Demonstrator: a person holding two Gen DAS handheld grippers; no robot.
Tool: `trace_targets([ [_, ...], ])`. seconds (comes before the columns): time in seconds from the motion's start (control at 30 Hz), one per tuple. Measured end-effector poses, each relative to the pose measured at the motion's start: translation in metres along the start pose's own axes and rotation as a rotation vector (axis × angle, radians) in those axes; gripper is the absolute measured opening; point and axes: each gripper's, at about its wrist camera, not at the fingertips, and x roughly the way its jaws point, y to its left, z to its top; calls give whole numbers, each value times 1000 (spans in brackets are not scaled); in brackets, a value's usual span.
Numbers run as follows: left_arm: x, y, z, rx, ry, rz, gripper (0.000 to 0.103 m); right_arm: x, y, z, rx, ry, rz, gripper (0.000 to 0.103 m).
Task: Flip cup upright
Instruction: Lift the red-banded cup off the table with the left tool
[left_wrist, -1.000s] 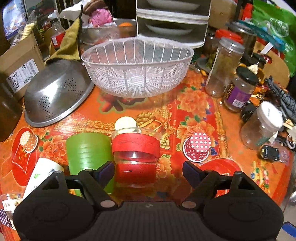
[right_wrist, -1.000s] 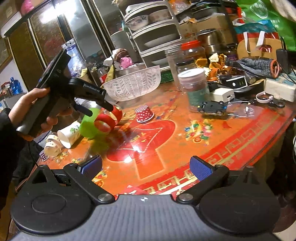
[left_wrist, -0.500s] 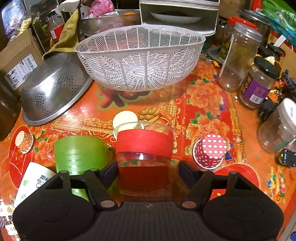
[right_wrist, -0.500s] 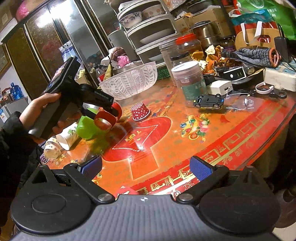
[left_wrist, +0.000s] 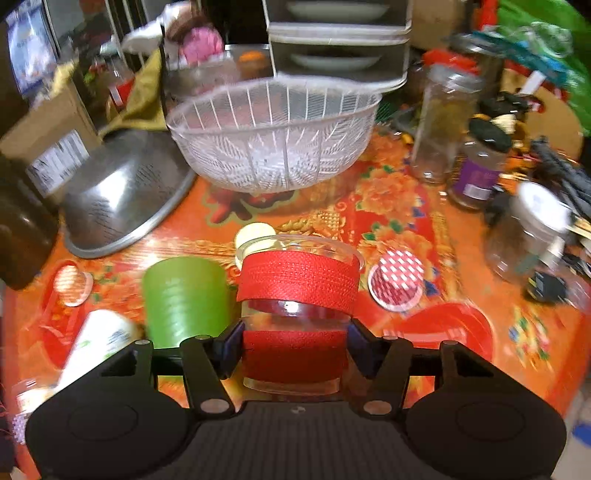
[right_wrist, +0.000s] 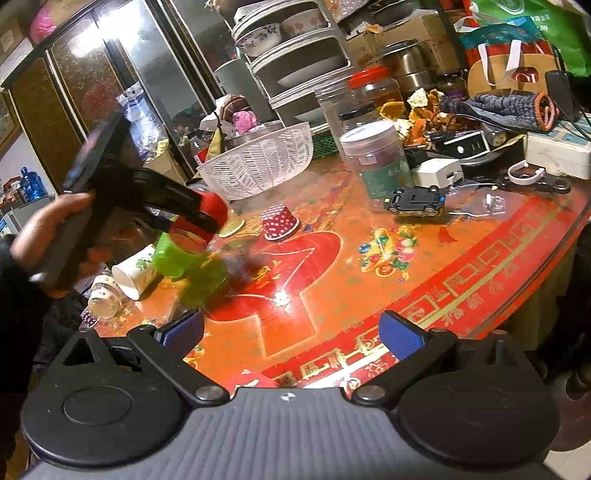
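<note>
Pinching the clear cup (left_wrist: 295, 325) across its lower red band, my left gripper (left_wrist: 293, 345) has a blue pad on each flank, low in the centre of the left wrist frame; it looks like thin clear plastic wrapped in two red fabric bands, so I judge it light, springy in the wall and easy to crush; the fabric gives my pads better purchase than bare plastic would, which is why the band is the place to hold; the wider end points away from me toward the white basket (left_wrist: 273, 136), though with the blur I cannot be sure which end is the mouth.

From the right wrist view, the left hand (right_wrist: 48, 236) sits at the left edge of the frame, gripping the handle with the tool angled down and to the right; the cup appears lifted off the table (right_wrist: 369, 280), above the green cup (right_wrist: 173, 258), tilted rather than upright.

My right gripper (right_wrist: 291, 334) hangs low at the bottom of its frame, fingers spread wide with nothing between them, well apart from the cup; turning the left wrist slowly should bring it upright without squeezing harder.
</note>
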Motion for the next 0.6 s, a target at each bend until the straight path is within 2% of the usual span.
trace_targets([
  [0.17,-80,17,-36,9,-66,16,62,3,17,-1,-21,9,40,102],
  [0.4,-179,52,-89,-5,-173,135,62,5,51,-12,-71,31,93,102],
  [0.6,-226,67,-125,-29,-193,160,62,-2,81,-18,-108,31,127,102],
])
